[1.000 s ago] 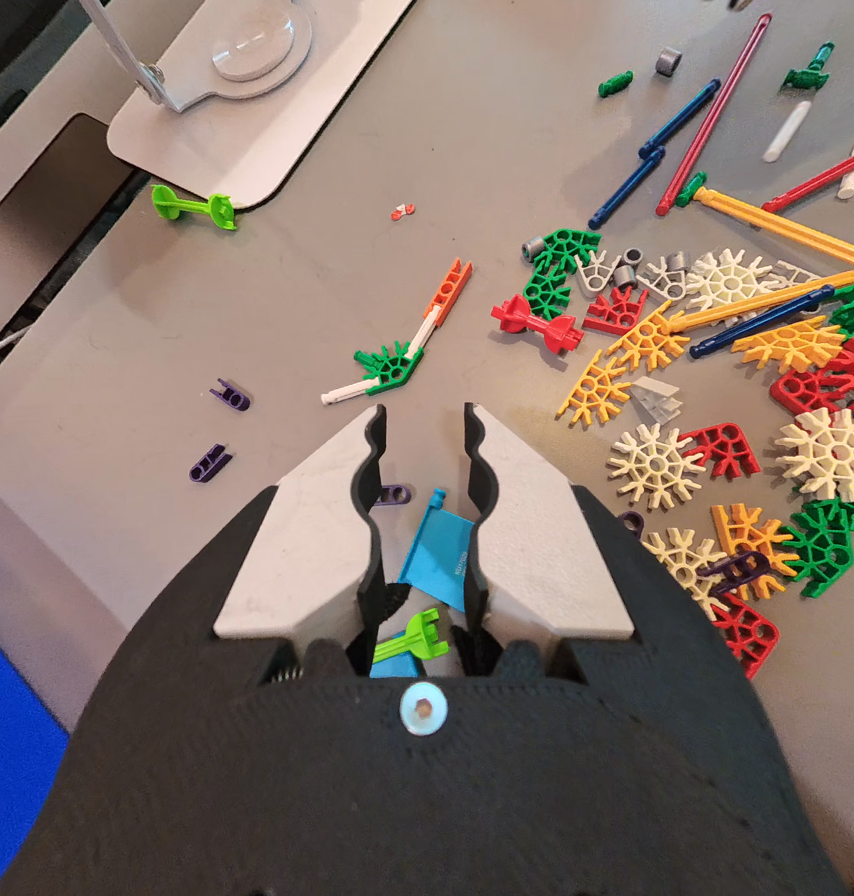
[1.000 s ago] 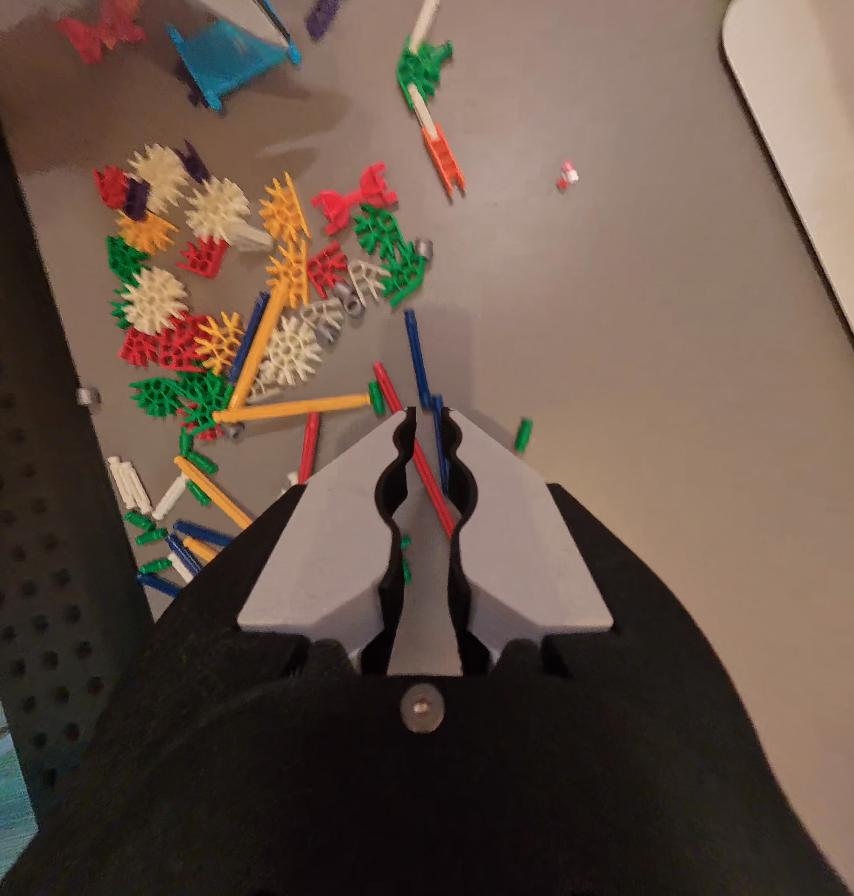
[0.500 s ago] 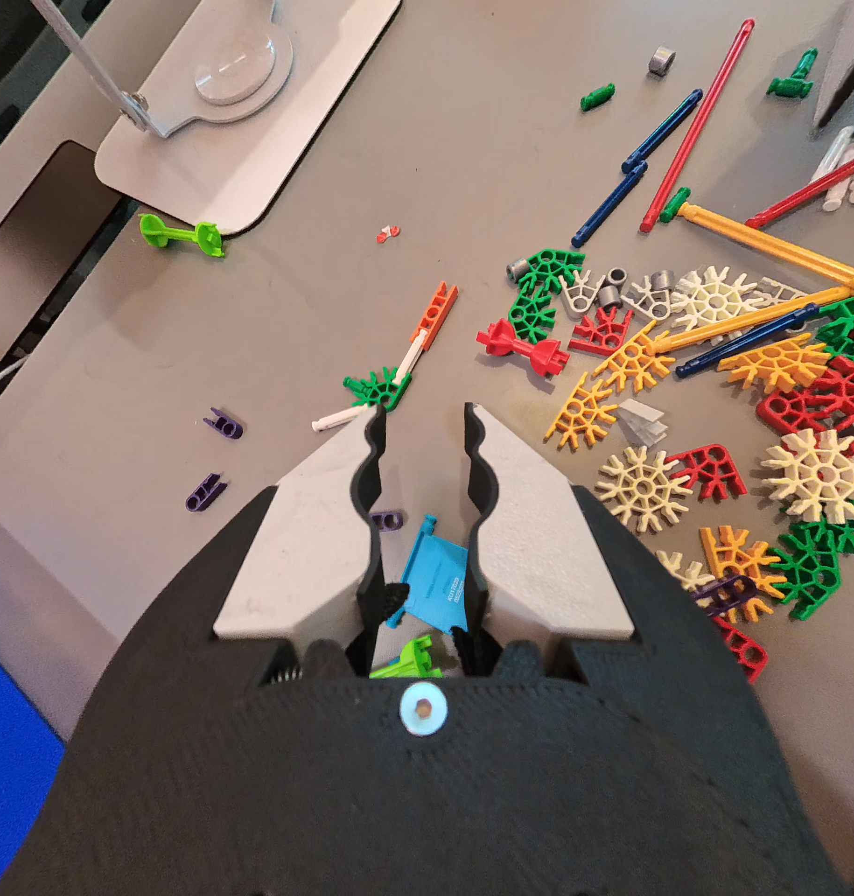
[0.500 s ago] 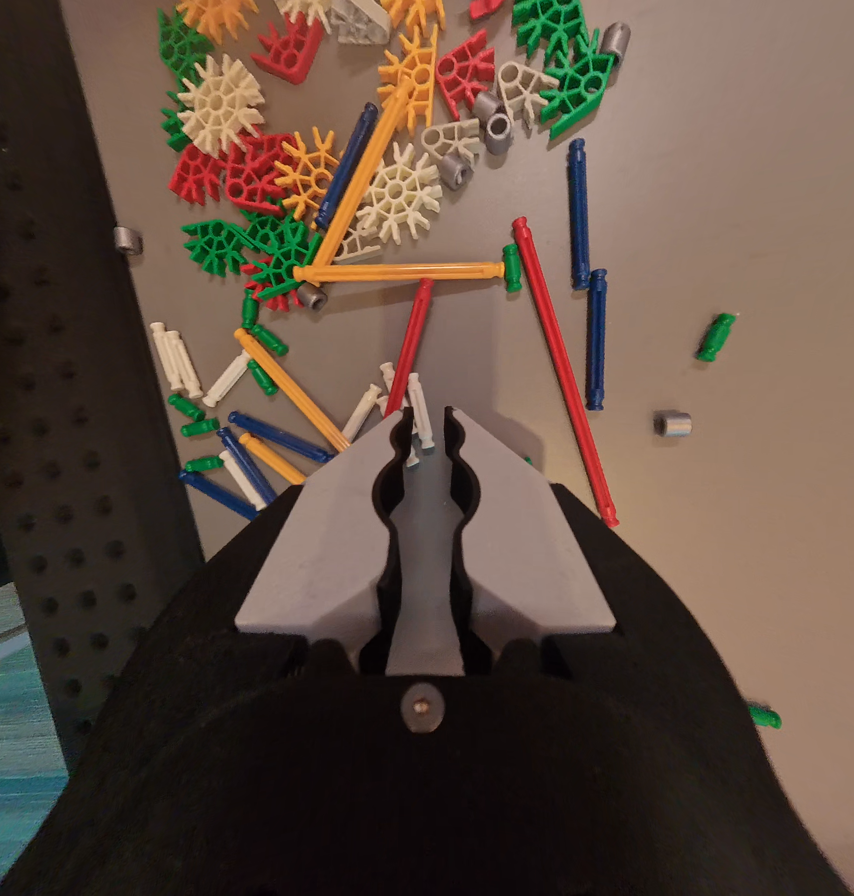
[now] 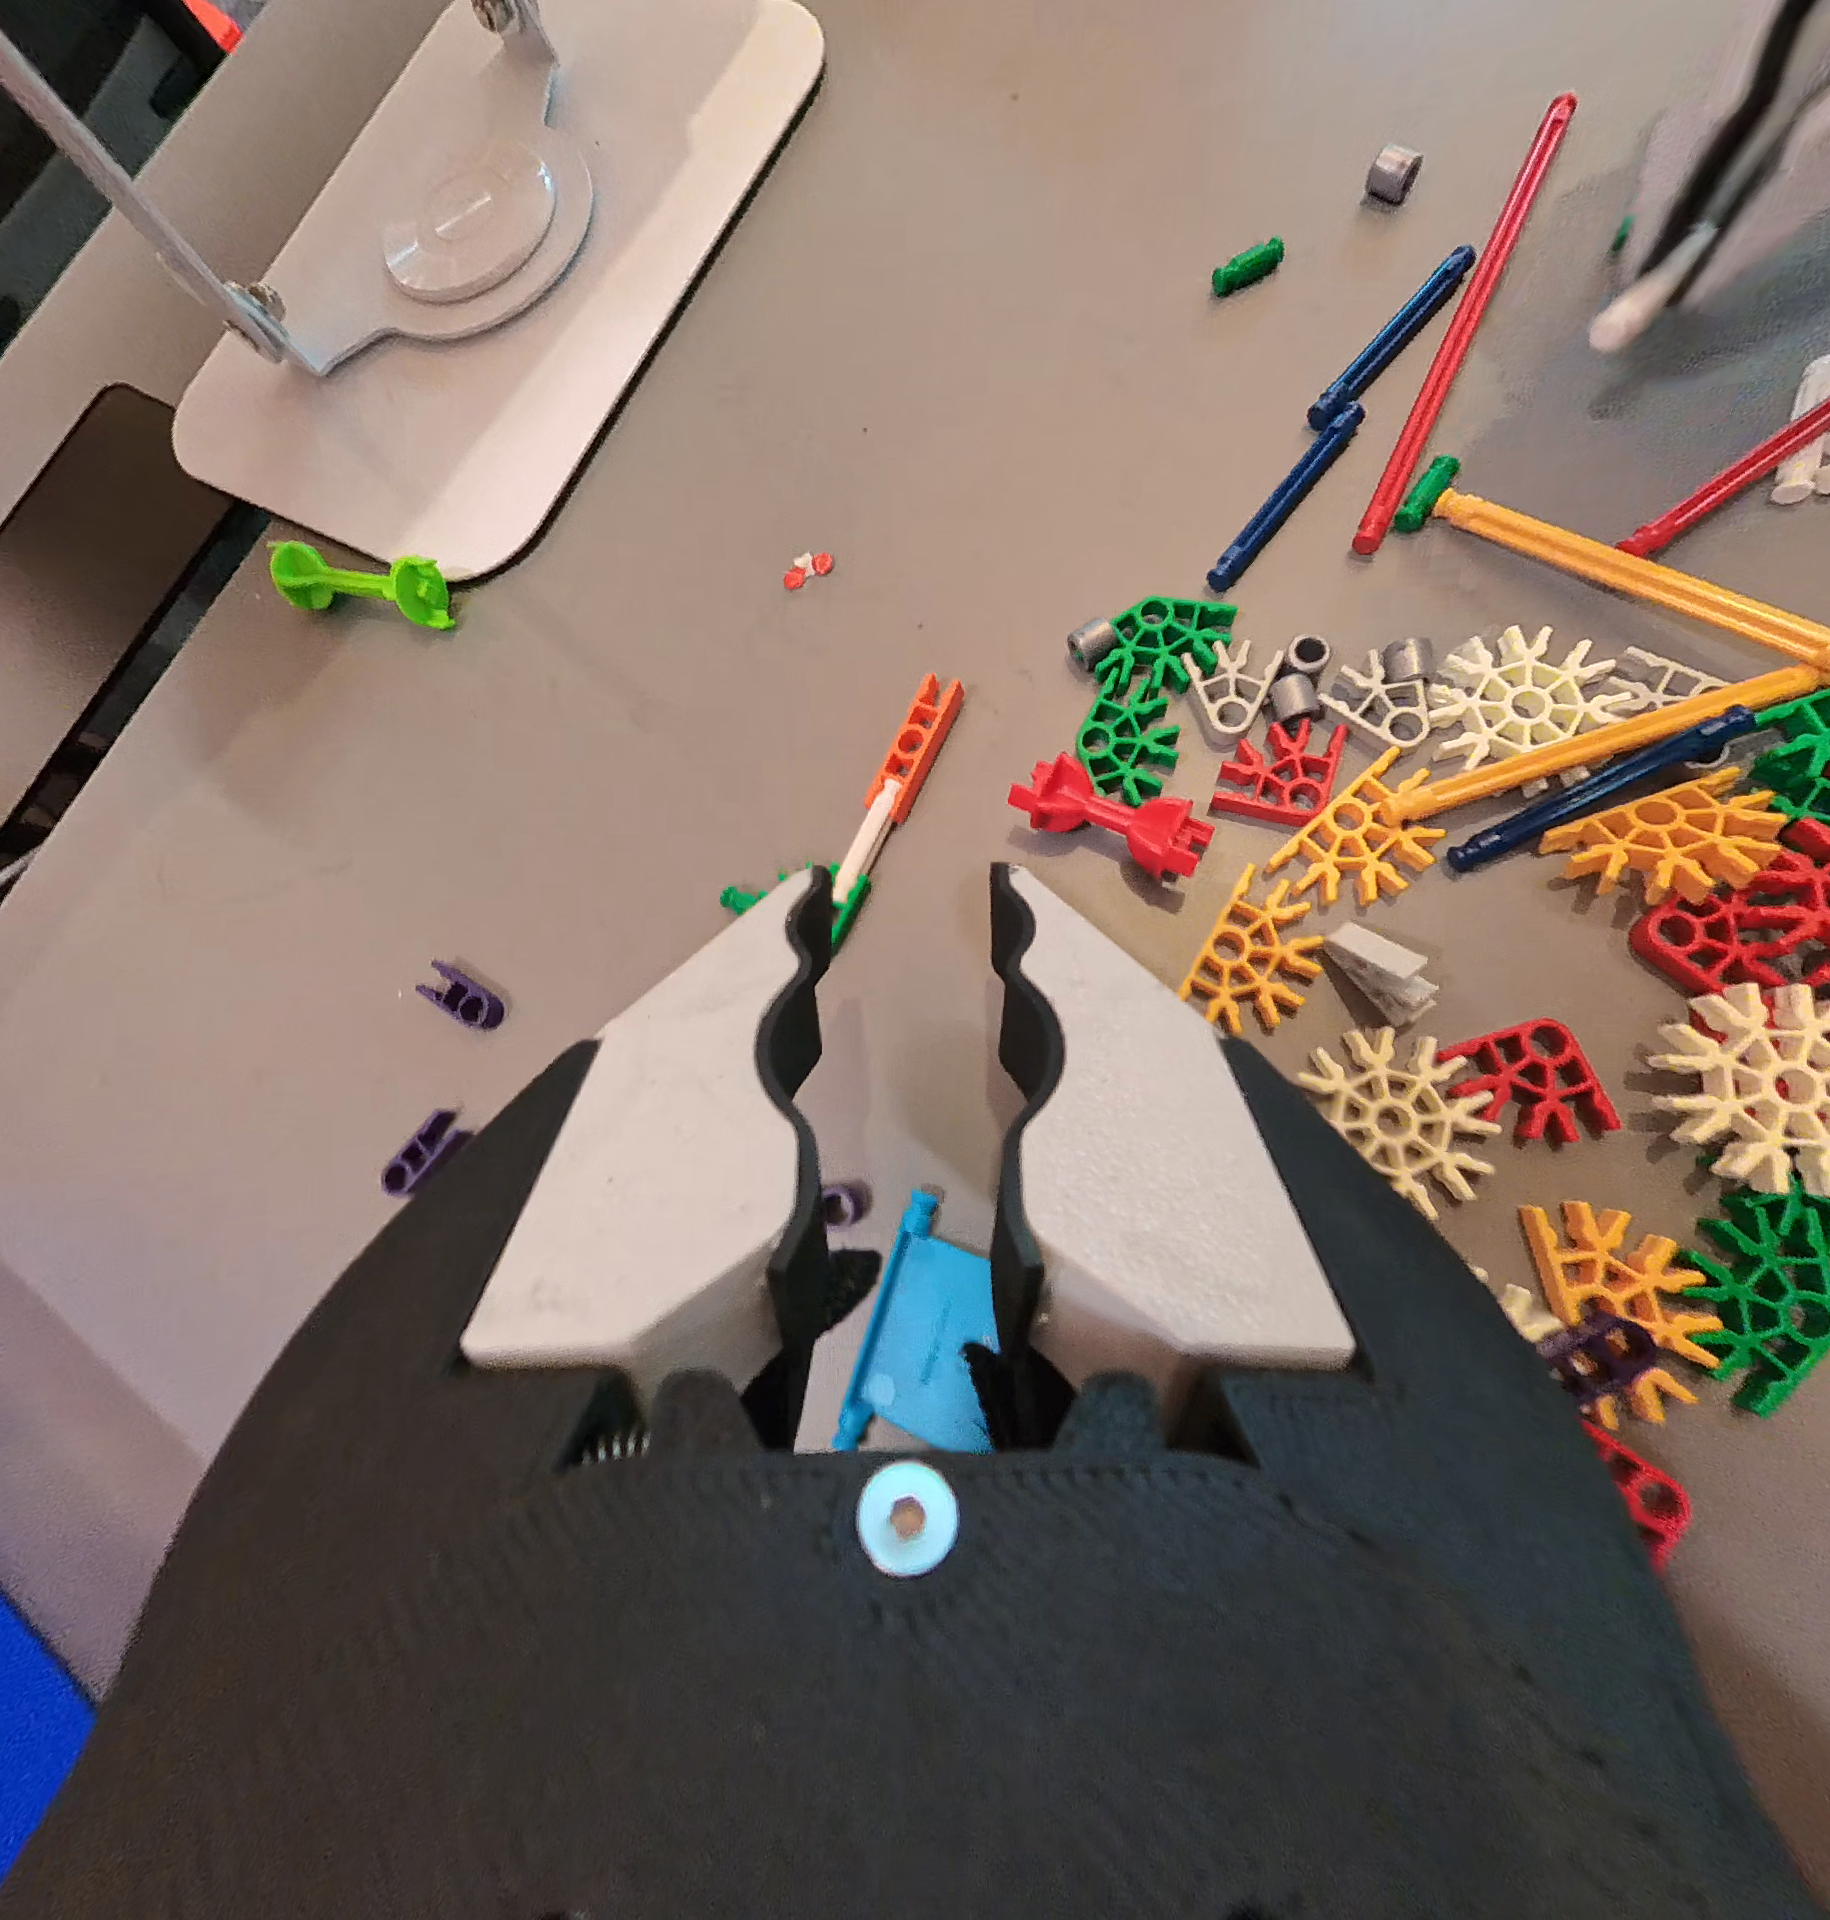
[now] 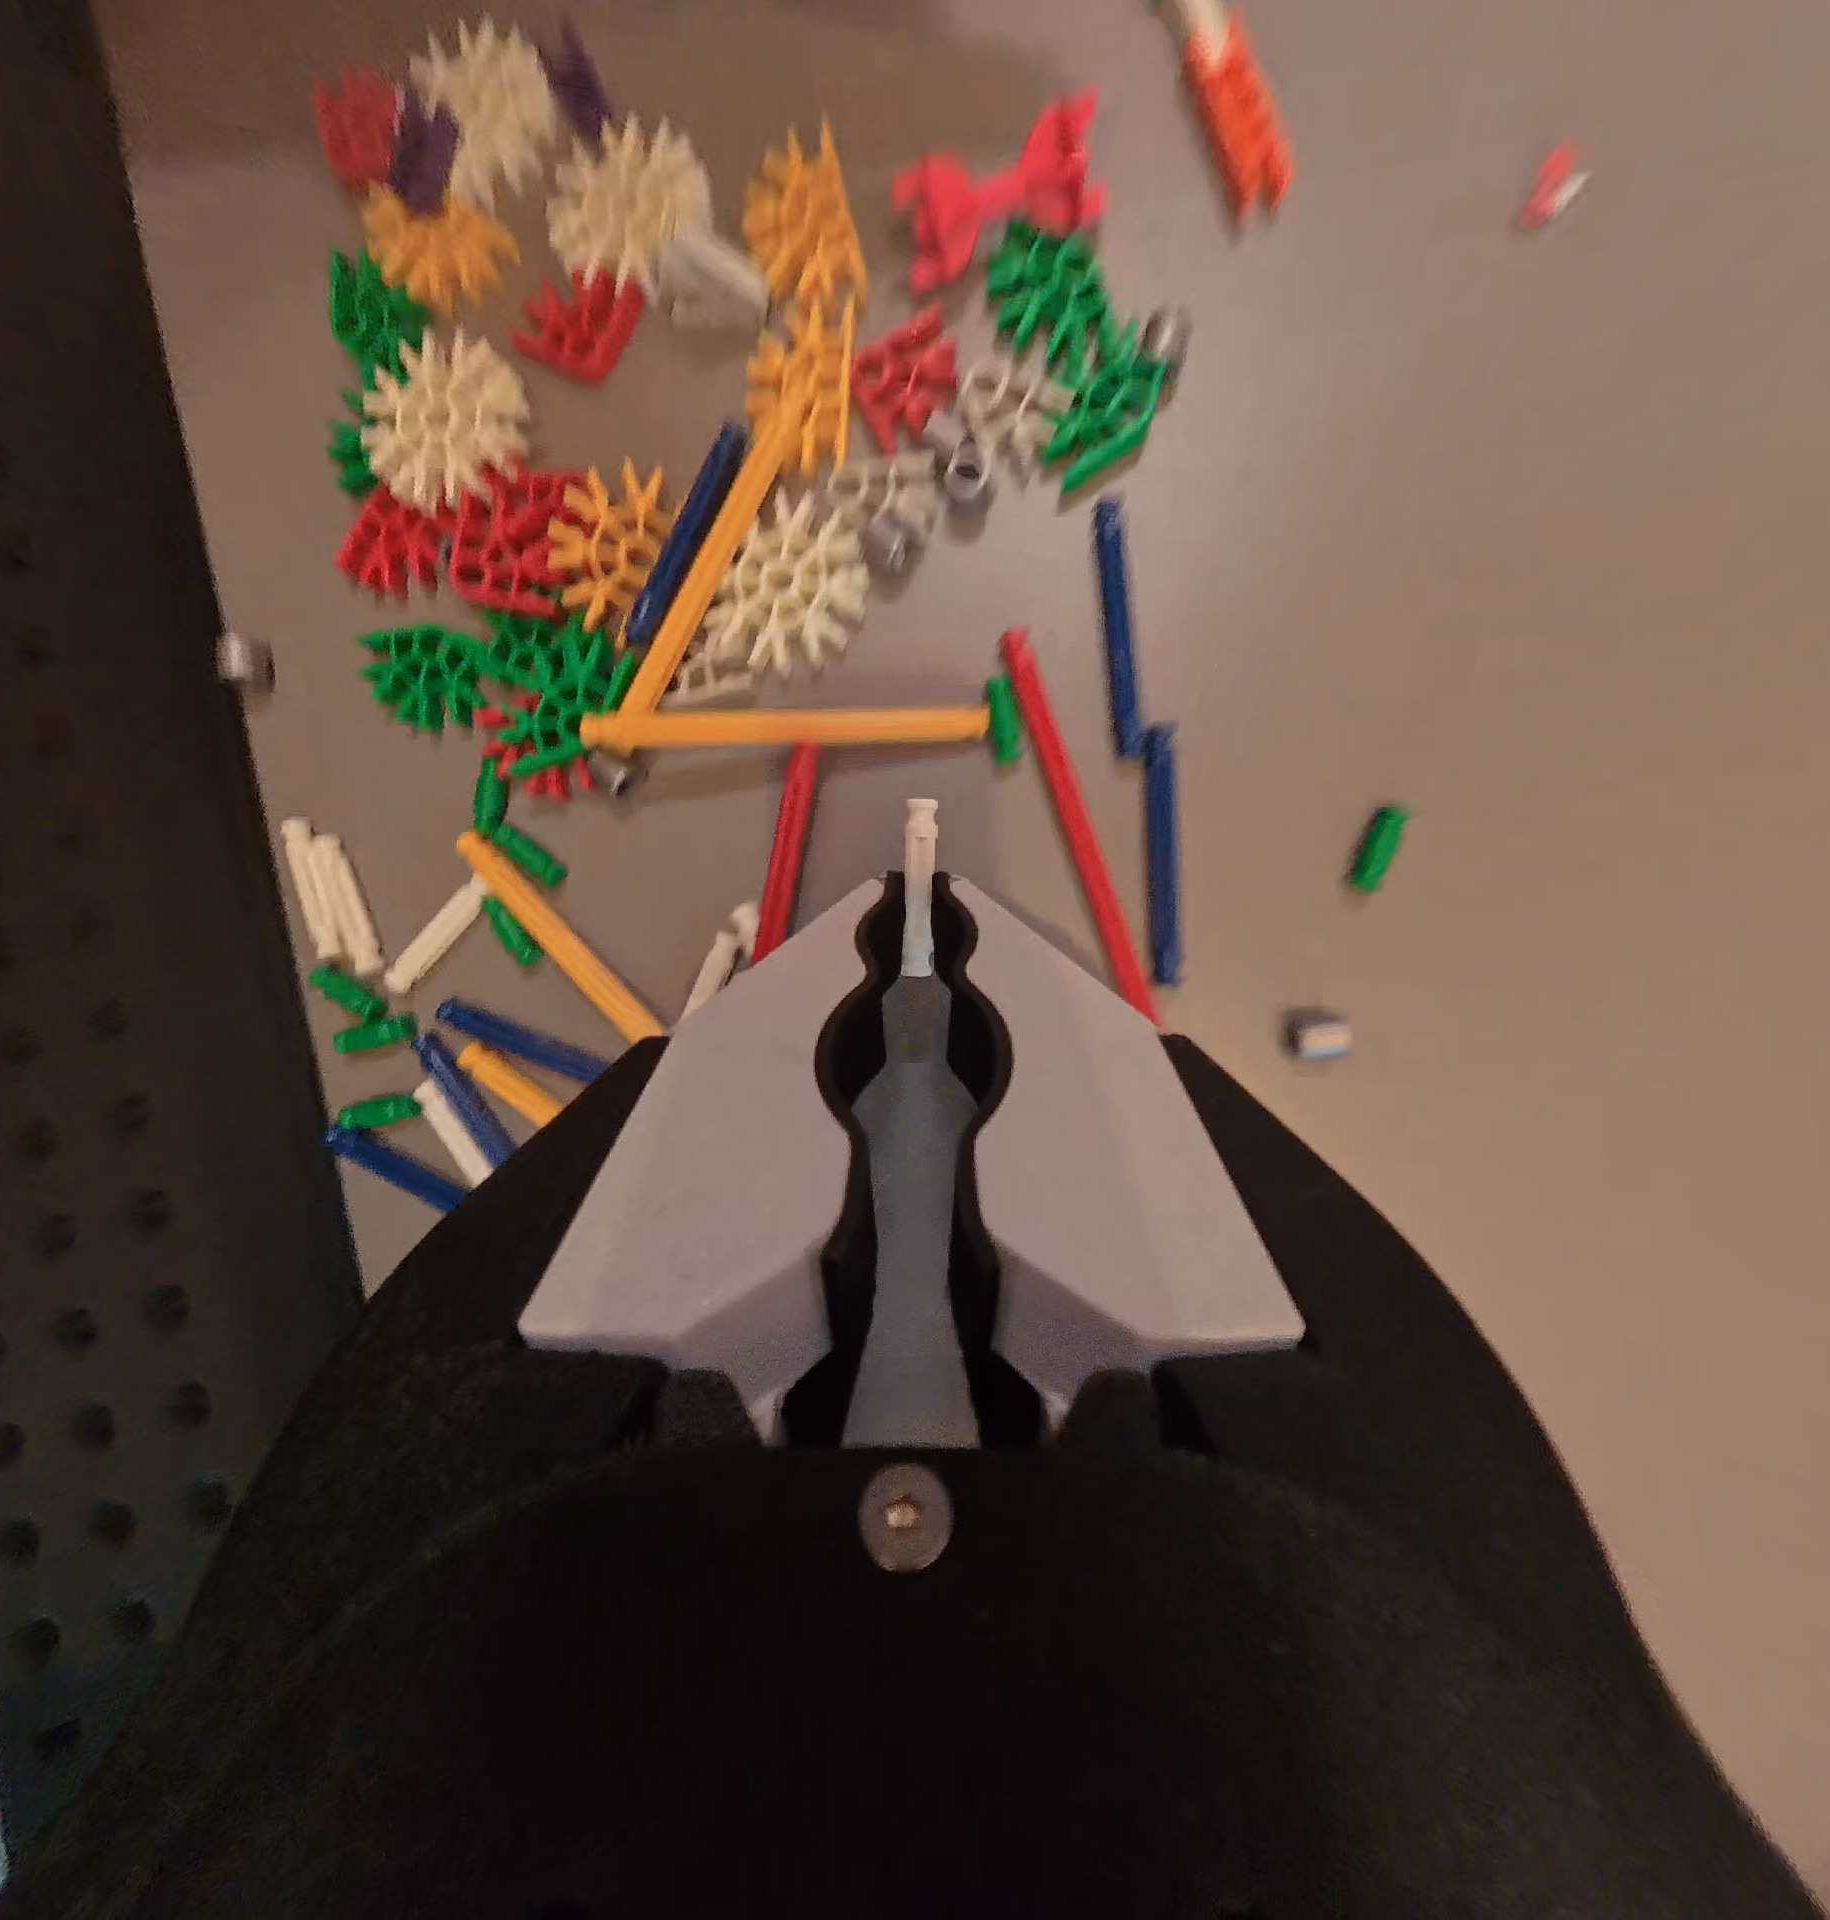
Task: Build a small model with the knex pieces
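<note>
The right gripper (image 6: 919,883) is clamped on a short white rod (image 6: 919,862), its fingertips nearly together and pinching the rod along their own line, so that one knobbed end pokes out past the tips; judging by the blurred table below, the rod hangs clear of the surface. Just beyond the tips lies a yellow rod (image 6: 786,725) capped by a small green piece, with a long red rod (image 6: 1077,821) slanting beside that cap; past the yellow rod spreads the heap of connectors (image 6: 620,416), white, red, green and yellow snowflake shapes tumbled loosely together, probably as they were poured out.

The left gripper (image 5: 906,904) stands apart, holding nothing, above the grey table (image 5: 578,727); a blue panel piece (image 5: 926,1340) lies flat under the roots of its fingers, nearer the camera than the tips. Just past the left fingertip sits a small built piece, an orange connector (image 5: 916,738) joined by a white rod to a green connector part-hidden by that finger. To the right of the orange connector lies a red spool-like piece (image 5: 1103,816); well to its left, a lime-green piece (image 5: 360,592) rests against the edge of a white stand base (image 5: 495,312). Far off to the right of the orange connector the right gripper shows as a blur, white rod in its tips.
</note>
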`<control>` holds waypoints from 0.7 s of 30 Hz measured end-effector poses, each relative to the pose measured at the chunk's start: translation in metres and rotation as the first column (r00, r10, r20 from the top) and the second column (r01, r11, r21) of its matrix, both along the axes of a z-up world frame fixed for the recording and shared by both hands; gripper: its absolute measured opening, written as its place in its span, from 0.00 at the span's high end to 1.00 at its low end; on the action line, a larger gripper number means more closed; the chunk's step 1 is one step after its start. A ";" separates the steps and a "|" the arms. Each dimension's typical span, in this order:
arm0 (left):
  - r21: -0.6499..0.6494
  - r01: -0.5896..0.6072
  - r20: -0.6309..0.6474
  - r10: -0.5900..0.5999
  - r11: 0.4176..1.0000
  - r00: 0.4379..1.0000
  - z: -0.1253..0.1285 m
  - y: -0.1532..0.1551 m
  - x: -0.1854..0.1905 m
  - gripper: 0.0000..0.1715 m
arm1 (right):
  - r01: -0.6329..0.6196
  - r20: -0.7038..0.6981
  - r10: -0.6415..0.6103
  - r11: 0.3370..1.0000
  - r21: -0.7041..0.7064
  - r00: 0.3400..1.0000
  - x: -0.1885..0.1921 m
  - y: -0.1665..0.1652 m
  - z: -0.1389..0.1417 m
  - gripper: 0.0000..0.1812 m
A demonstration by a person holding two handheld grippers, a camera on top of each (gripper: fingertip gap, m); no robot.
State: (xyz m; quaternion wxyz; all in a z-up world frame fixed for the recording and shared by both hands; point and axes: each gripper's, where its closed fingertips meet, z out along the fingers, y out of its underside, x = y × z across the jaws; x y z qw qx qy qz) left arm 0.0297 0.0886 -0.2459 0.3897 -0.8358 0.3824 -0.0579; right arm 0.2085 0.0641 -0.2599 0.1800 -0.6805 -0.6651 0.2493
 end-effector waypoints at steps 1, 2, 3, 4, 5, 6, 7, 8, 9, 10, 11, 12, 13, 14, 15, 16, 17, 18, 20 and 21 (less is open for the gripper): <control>0.000 0.008 0.000 -0.008 1.000 1.000 -0.002 0.004 0.002 0.84 | -0.003 -0.018 0.004 1.000 0.028 1.000 -0.009 0.009 0.008 0.98; -0.002 0.018 -0.003 -0.018 1.000 1.000 -0.003 0.008 0.003 0.88 | -0.012 -0.032 0.014 0.999 0.050 0.999 -0.020 0.018 0.016 0.98; -0.003 0.029 -0.010 -0.029 1.000 1.000 -0.004 0.012 0.004 0.90 | -0.024 -0.043 0.027 0.998 0.064 0.999 -0.032 0.025 0.022 0.99; -0.019 0.039 -0.008 -0.039 0.999 0.999 -0.006 0.016 0.005 0.91 | -0.041 -0.050 0.045 0.996 0.079 0.998 -0.045 0.032 0.027 0.99; -0.048 0.043 -0.003 -0.044 0.998 0.999 -0.011 0.020 0.006 0.90 | -0.067 -0.049 0.071 0.994 0.091 0.996 -0.057 0.038 0.028 0.99; -0.052 0.043 -0.018 -0.044 0.998 0.999 -0.014 0.025 0.005 0.89 | -0.095 -0.038 0.099 0.990 0.100 0.994 -0.068 0.044 0.027 0.99; -0.045 0.055 -0.034 -0.057 0.997 0.998 -0.015 0.029 0.006 0.89 | -0.119 -0.020 0.122 0.987 0.109 0.992 -0.077 0.050 0.023 0.99; -0.054 0.073 -0.034 -0.075 0.996 0.997 -0.017 0.031 0.008 0.89 | -0.141 -0.006 0.142 0.984 0.112 0.990 -0.086 0.055 0.018 0.98; -0.065 0.081 -0.026 -0.082 0.995 0.996 -0.019 0.034 0.010 0.89 | -0.162 0.000 0.163 0.981 0.103 0.987 -0.094 0.059 0.014 0.98; -0.071 0.088 -0.025 -0.090 0.994 0.996 -0.022 0.036 0.012 0.89 | -0.185 0.010 0.185 0.978 0.098 0.983 -0.102 0.062 0.010 0.98; -0.084 0.100 -0.033 -0.103 0.991 0.994 -0.027 0.037 0.013 0.90 | -0.211 0.021 0.210 0.973 0.096 0.978 -0.107 0.063 0.006 0.98; -0.097 0.110 -0.044 -0.115 0.989 0.992 -0.031 0.037 0.014 0.91 | -0.235 0.028 0.234 0.968 0.086 0.972 -0.112 0.064 0.003 0.99; -0.108 0.118 -0.047 -0.124 0.987 0.991 -0.035 0.037 0.015 0.92 | -0.253 0.036 0.251 0.965 0.074 0.967 -0.117 0.064 -0.001 0.98; -0.118 0.132 -0.037 -0.138 0.984 0.990 -0.036 0.036 0.017 0.95 | -0.265 0.048 0.262 0.962 0.069 0.964 -0.120 0.066 -0.005 0.98; -0.122 0.135 -0.025 -0.139 0.983 0.990 -0.037 0.036 0.019 0.95 | -0.276 0.061 0.273 0.959 0.065 0.960 -0.122 0.066 -0.009 0.99; -0.122 0.132 -0.017 -0.135 0.984 0.991 -0.037 0.037 0.019 0.95 | -0.288 0.070 0.284 0.956 0.061 0.956 -0.124 0.066 -0.012 0.99; -0.124 0.134 -0.010 -0.136 0.983 0.991 -0.037 0.038 0.019 0.96 | -0.297 0.078 0.292 0.953 0.058 0.953 -0.126 0.066 -0.015 0.99; -0.128 0.140 -0.004 -0.141 0.982 0.990 -0.037 0.038 0.018 0.97 | -0.304 0.090 0.298 0.951 0.058 0.950 -0.127 0.066 -0.018 0.99; -0.136 0.144 0.004 -0.145 0.980 0.989 -0.037 0.039 0.018 0.97 | -0.310 0.093 0.304 0.949 0.057 0.948 -0.129 0.067 -0.022 0.99; -0.137 0.151 0.004 -0.152 0.979 0.988 -0.037 0.039 0.017 0.98 | -0.312 0.096 0.306 0.948 0.058 0.947 -0.129 0.069 -0.023 0.99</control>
